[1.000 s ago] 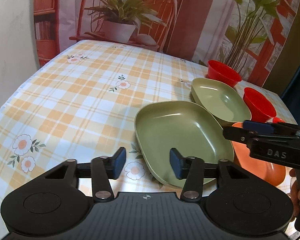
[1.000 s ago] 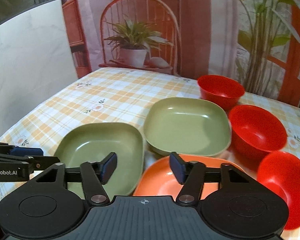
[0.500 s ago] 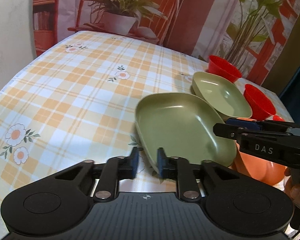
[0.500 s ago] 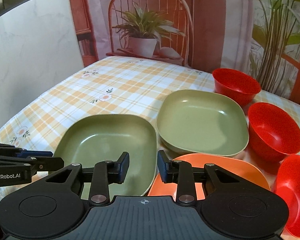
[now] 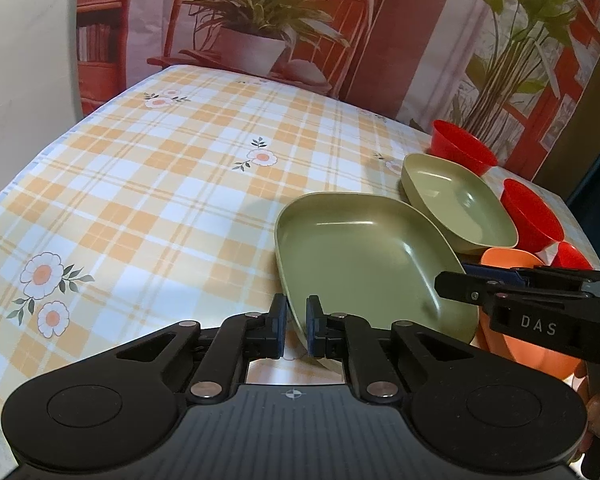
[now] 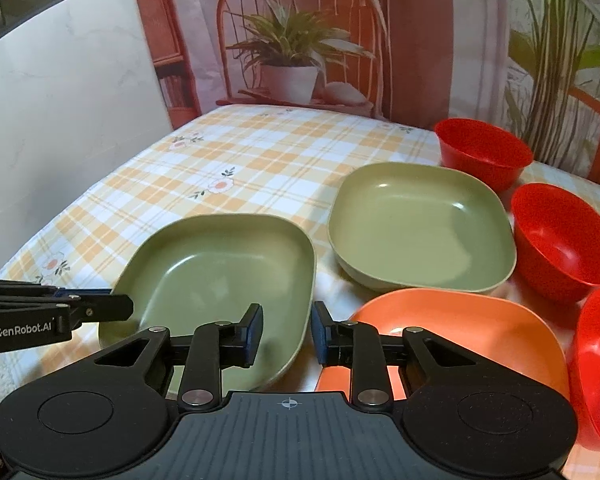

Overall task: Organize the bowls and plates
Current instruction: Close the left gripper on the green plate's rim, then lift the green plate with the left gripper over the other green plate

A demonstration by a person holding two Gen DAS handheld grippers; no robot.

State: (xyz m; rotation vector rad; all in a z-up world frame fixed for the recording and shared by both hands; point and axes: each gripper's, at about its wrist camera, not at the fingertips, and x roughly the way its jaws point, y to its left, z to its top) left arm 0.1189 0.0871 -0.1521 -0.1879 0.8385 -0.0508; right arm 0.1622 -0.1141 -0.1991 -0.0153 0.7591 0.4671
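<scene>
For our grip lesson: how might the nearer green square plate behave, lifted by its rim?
The nearer green square plate, pinched by the left gripper at one edge, likely stays stiff. Its glossy surface may slip. Held off-centre, it could droop or pivot.

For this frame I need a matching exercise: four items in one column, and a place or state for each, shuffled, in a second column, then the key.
Items
1. near green plate
2. far green plate
3. orange plate
4. right gripper

Places or states
A. flat on the cloth, beside the red bowls
B. open, empty, over the near edges of two plates
C. rim pinched by the left gripper
D. nearest the right wrist camera, right of the near green plate

Pairs: 1-C, 2-A, 3-D, 4-B
</scene>
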